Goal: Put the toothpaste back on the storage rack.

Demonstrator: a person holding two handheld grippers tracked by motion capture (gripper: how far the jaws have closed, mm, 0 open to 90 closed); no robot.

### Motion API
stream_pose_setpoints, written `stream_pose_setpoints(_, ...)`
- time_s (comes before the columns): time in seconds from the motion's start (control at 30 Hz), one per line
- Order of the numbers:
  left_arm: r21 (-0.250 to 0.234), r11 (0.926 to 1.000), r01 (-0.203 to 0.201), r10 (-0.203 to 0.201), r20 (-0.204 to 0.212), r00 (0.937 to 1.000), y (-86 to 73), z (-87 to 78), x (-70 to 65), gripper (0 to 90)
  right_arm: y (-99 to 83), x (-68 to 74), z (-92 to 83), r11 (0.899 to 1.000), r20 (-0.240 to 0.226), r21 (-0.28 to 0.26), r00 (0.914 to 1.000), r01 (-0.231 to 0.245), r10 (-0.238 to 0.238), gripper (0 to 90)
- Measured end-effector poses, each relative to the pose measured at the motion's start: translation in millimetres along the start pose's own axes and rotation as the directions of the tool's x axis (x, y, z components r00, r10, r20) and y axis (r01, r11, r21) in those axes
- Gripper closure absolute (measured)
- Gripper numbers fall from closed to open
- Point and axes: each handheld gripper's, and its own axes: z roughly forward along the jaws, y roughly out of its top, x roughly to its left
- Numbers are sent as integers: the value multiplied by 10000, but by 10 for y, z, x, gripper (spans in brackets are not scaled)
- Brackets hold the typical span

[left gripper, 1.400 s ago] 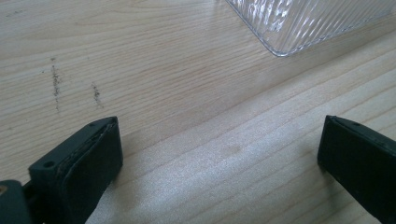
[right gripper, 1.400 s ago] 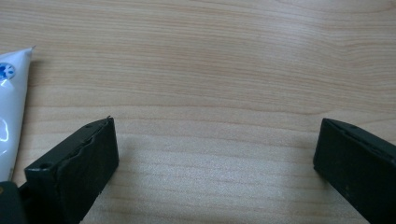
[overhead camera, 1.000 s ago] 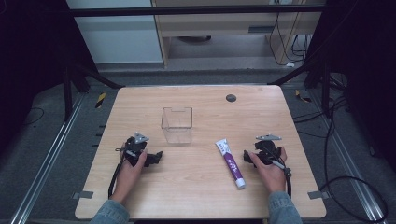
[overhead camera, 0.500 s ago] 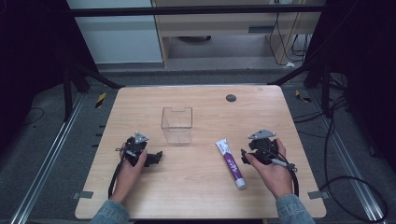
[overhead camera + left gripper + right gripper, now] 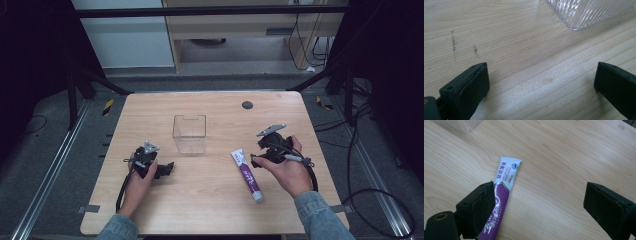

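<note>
Pale wood-grain worktop (image 5: pixel 210 200), with a small dark disc (image 5: pixel 247 105) at 1 o'clock. Clear, colourless box (image 5: pixel 189 134), its base ribbed. Toothpaste tube (image 5: pixel 502 188): white crimped end with blue emblem and purple lettering, purple body with white script. My left tongs (image 5: pixel 541 87) and right tongs (image 5: pixel 544 207) are black; my sleeves (image 5: pixel 315 210) blue denim.

The right gripper (image 5: pixel 256 152) has lifted off the table (image 5: pixel 210 200) and swung in toward the tube (image 5: pixel 247 174), its grey plate now tipped up. Its wide-apart jaws hang over the tube's flat end, one jaw overlapping it in the right gripper view.
</note>
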Motion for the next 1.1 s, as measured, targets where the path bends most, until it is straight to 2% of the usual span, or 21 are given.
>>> stream_pose_setpoints(0.23,-28,10000,27,-27,-3,10000,0,2,-2,0,142,35,33,9996,-545,245,9984,-118,131,236)
stream_pose_setpoints(0.27,-28,10000,24,-24,-4,10000,0,2,-2,0,171,59,76,9991,-734,413,9973,-9,40,286)
stream_pose_setpoints(0.37,-26,10000,26,-26,-4,10000,0,2,-2,0,204,97,145,9980,-882,629,9961,43,12,350)
stream_pose_setpoints(0.47,-27,10000,27,-27,-4,10000,0,2,-2,0,230,123,239,9961,-1179,879,9929,-26,130,369)
stream_pose_setpoints(0.8,-26,10000,25,-25,-2,10000,0,2,-2,0,285,157,397,9903,-1288,1365,9907,-260,438,418)
stream_pose_setpoints(1.1,0,10000,0,0,1,10000,0,0,0,0,280,159,518,9863,-1448,1592,9872,-430,664,453)
